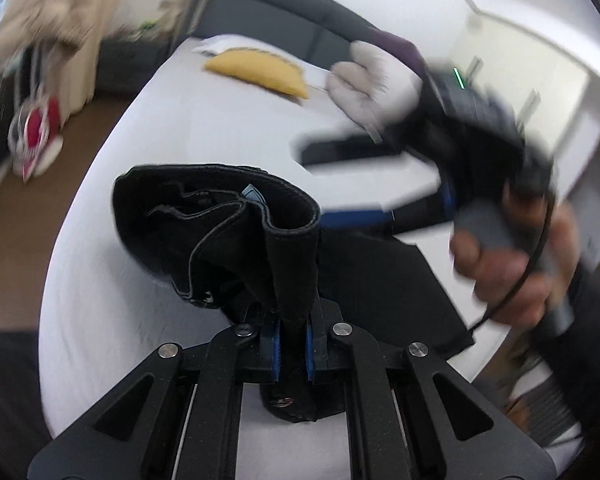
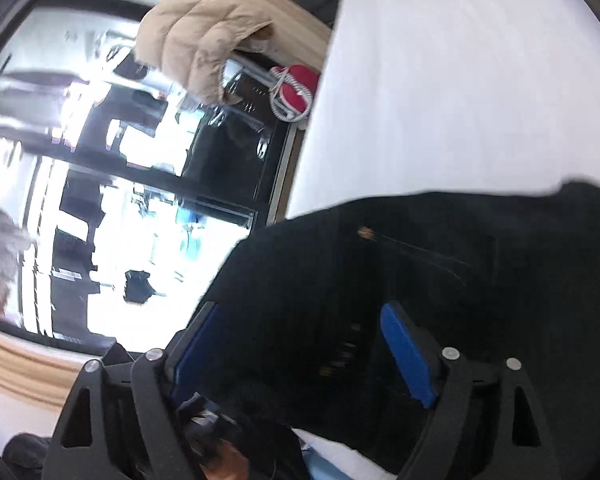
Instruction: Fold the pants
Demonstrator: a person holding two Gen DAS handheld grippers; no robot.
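Left gripper [image 1: 293, 354] clamps black pants [image 1: 220, 236] above the white bed [image 1: 220, 128]. Right gripper [image 2: 300, 344] is spread wide, pants between its fingers; a window [image 2: 100, 200] lies left.

A bed [image 1: 228, 128] with a white sheet is seen against a dark padded headboard [image 1: 284, 12]. A yellow pillow [image 1: 260, 70] is laid near the head, with a white one [image 1: 220, 42] behind it. Brown floor [image 1: 40, 184] is shown beside the bed, where a red shoe [image 1: 36, 140] (white-soled) is left. A beige jacket [image 2: 188, 40] is hung near a large window [image 2: 100, 184], through which strong daylight is let in. White cupboards [image 1: 512, 76] are set along the far wall.
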